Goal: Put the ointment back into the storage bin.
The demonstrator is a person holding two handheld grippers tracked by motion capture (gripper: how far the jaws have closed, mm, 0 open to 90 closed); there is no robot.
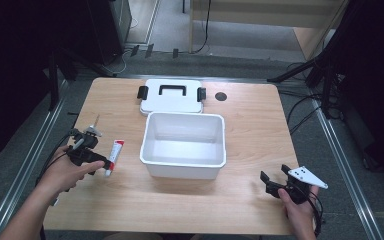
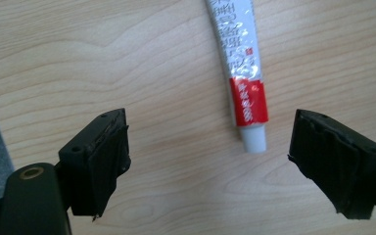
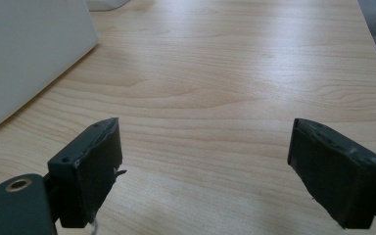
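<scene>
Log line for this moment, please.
left tongs: open over tube | right tongs: open, idle | bin: empty, lid off

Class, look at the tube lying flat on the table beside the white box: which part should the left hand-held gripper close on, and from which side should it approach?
Grip the tube across its flat printed body, just above the red band, not the narrow white cap. Come straight down from above with the jaws straddling its two long edges: it lies flat on the table, and the open left hand-held gripper hovers near its cap end.

White box (image 1: 183,147); white lid (image 1: 171,97), black handle and clips; tube (image 2: 242,73) white, red band, white cap; pale wood-grain table (image 1: 250,125).
</scene>
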